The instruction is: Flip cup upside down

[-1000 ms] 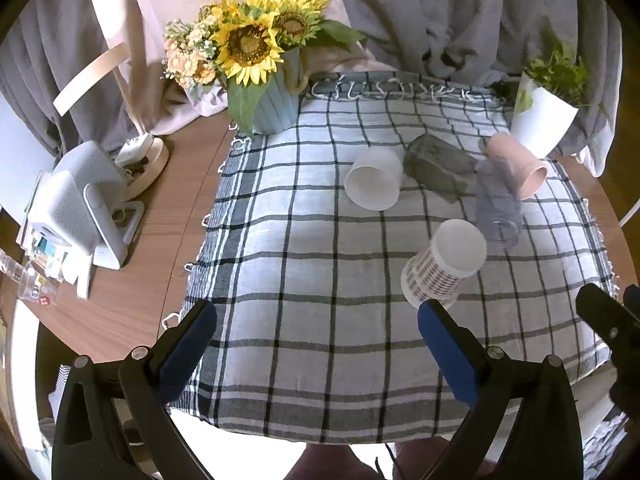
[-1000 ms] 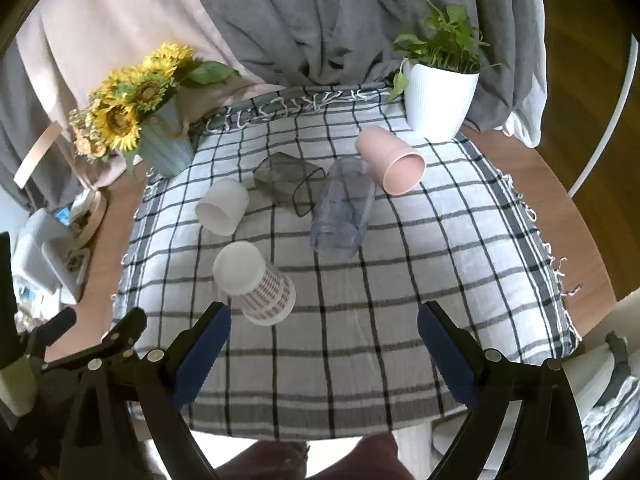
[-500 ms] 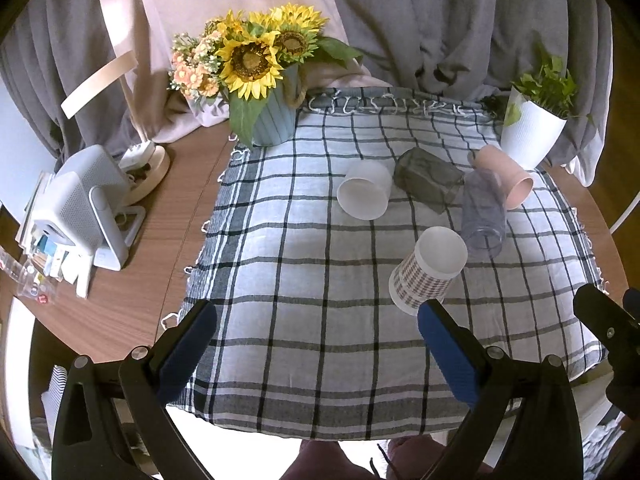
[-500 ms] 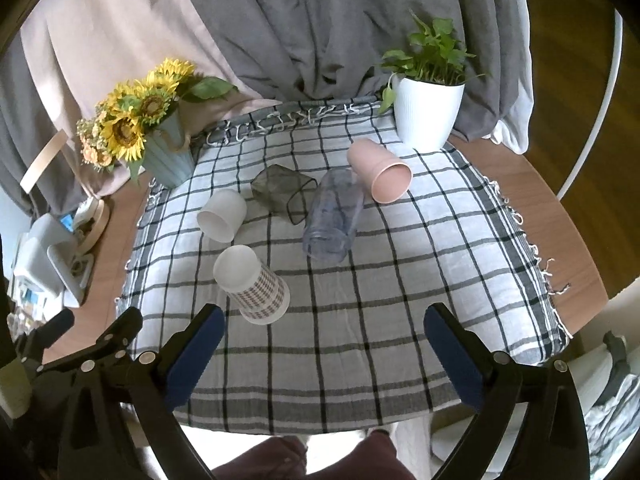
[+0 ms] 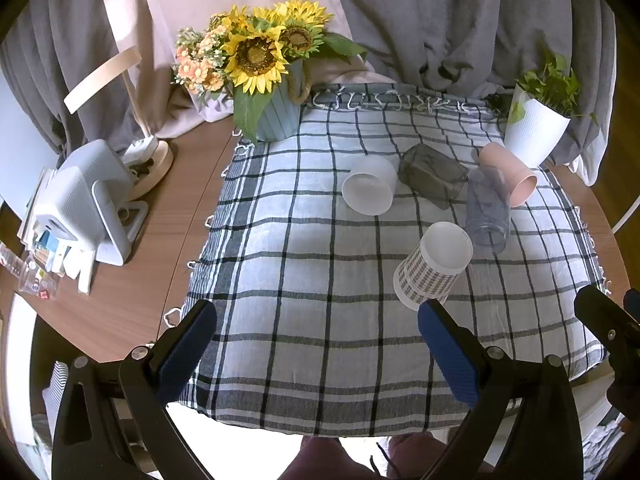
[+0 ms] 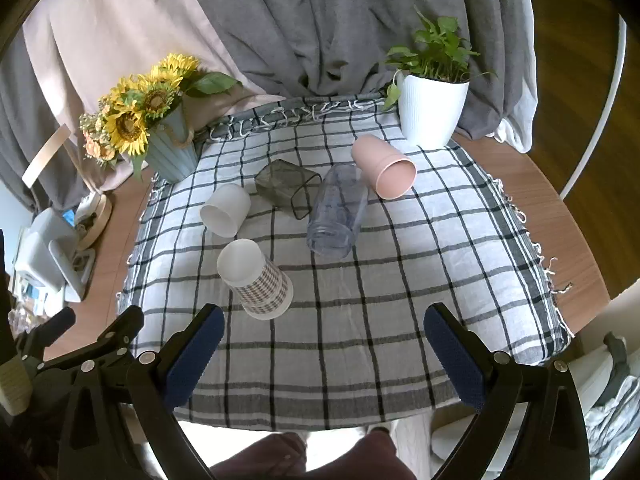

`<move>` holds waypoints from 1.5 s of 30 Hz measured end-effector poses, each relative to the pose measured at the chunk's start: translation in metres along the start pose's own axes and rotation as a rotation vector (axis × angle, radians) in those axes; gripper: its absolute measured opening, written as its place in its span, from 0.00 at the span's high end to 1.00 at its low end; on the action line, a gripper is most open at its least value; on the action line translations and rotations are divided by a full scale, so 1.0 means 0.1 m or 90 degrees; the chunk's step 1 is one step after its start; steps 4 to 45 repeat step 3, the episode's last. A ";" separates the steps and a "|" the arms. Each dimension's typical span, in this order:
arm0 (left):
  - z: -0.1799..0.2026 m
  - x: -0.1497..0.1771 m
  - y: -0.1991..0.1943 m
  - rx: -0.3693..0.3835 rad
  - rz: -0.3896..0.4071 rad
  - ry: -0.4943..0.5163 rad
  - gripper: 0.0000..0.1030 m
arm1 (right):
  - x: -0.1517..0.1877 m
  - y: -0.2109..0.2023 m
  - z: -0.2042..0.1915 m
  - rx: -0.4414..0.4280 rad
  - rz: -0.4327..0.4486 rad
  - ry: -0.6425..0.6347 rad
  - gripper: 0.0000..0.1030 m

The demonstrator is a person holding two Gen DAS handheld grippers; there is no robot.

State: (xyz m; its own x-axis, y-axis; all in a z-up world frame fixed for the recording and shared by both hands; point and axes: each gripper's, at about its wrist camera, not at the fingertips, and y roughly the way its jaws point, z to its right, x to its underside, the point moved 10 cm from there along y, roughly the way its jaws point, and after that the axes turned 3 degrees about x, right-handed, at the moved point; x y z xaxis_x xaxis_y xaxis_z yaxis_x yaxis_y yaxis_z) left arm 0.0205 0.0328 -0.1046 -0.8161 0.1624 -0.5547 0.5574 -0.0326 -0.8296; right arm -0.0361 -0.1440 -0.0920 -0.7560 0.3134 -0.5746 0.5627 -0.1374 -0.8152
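Several cups lie on a checked cloth (image 5: 320, 280). A plaid paper cup (image 5: 434, 264) (image 6: 256, 280) stands upside down nearest me. A white cup (image 5: 370, 190) (image 6: 226, 210), a dark glass cup (image 5: 434, 176) (image 6: 286, 186), a clear plastic cup (image 5: 486, 210) (image 6: 338, 210) and a pink cup (image 5: 508, 172) (image 6: 384, 168) lie on their sides behind it. My left gripper (image 5: 316, 344) and right gripper (image 6: 322, 348) are both open and empty, above the cloth's near edge.
A sunflower vase (image 5: 276, 112) (image 6: 168, 148) stands at the back left of the cloth, a white plant pot (image 5: 534, 132) (image 6: 432, 112) at the back right. A white device (image 5: 84, 204) and lamp base (image 5: 154, 160) sit on the wooden table at left.
Both grippers have drawn back and up from the table, so the cups look smaller and farther away. Nothing on the cloth has moved.
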 end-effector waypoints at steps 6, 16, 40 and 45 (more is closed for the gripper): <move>-0.01 0.00 -0.01 0.000 0.002 -0.001 0.00 | 0.00 0.00 0.00 -0.001 -0.001 0.000 0.02; -0.01 0.00 -0.01 0.000 0.002 -0.001 0.00 | 0.00 0.00 0.00 -0.001 -0.001 0.000 0.02; -0.01 0.00 -0.01 0.000 0.002 -0.001 0.00 | 0.00 0.00 0.00 -0.001 -0.001 0.000 0.02; -0.01 0.00 -0.01 0.000 0.002 -0.001 0.00 | 0.00 0.00 0.00 -0.001 -0.001 0.000 0.02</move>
